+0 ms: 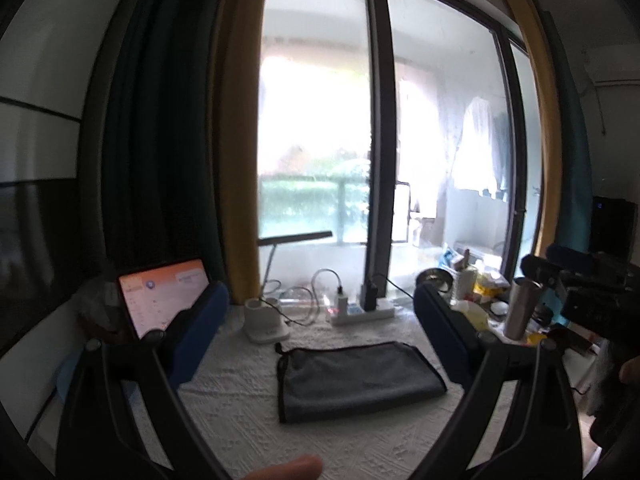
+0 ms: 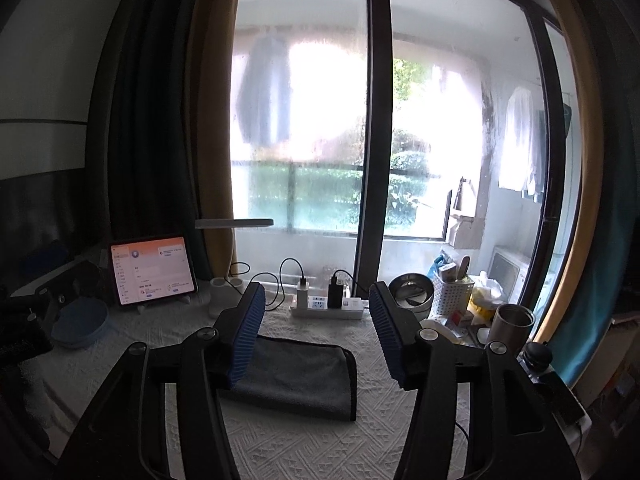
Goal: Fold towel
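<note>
A dark grey towel [image 1: 358, 380] with black trim lies folded flat on the white textured tablecloth [image 1: 248, 420]. It also shows in the right wrist view [image 2: 304, 380]. My left gripper [image 1: 320, 320] is open and empty, held above and in front of the towel, its blue pads [image 1: 200, 332] wide apart. My right gripper [image 2: 316, 320] is open and empty, raised above the towel, its left pad [image 2: 248, 332] hiding the towel's left end. Neither gripper touches the towel.
Behind the towel stand a white power strip [image 2: 328, 308] with chargers and cables, a white lamp base [image 1: 266, 324] and a lit tablet [image 2: 152, 268]. A blue bowl [image 2: 80, 324] sits left. A steel bowl [image 2: 412, 292], white basket [image 2: 452, 296] and metal cup [image 2: 512, 324] crowd the right.
</note>
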### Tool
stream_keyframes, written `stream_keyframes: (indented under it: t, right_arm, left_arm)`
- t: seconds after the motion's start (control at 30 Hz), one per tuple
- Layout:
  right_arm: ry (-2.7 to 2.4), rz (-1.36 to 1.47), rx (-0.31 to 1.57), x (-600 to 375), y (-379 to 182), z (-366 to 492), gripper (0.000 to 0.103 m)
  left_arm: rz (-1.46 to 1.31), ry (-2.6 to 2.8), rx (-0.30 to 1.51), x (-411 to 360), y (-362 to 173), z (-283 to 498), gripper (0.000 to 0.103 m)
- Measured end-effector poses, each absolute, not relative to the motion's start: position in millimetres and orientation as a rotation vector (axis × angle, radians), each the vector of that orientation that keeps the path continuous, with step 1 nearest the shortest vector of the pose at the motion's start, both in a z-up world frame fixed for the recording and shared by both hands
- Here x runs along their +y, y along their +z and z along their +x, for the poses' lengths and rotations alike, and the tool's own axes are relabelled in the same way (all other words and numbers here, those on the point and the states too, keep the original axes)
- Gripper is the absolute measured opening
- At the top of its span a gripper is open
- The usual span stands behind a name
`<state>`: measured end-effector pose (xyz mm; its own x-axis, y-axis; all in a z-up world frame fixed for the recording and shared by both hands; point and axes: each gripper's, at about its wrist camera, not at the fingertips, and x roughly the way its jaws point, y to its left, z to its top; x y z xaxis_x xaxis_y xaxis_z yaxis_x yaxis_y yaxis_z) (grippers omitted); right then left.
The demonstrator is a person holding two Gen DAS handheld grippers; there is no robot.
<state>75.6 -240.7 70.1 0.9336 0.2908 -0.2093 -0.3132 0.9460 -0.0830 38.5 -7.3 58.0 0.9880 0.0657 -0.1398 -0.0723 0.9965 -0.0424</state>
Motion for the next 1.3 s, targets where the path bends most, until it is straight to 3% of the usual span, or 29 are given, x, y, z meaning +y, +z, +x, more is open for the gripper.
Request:
stream_keyframes:
  t: [0.33,0.47,0.67,1.3]
  right_arm:
    - [0.306,-0.117,0.189,-242,70,76,0.073]
    - [0.283,-0.106,0.199,-246,70,80,0.086]
    - [0.260,-0.107,0.205,-250,71,84,0.087]
    - [0.258,-0.110,0.214,-247,64,86,0.087]
  left_arm:
    - [-0.024,0.104,0.142,-6,57,43,0.095]
    - [-0.018,0.113,0.148,-6,55,45,0.098]
    - [-0.022,0.126,0.147,-5,55,45,0.102]
    - [-0.029,0.133,0.148,-4,51,45,0.102]
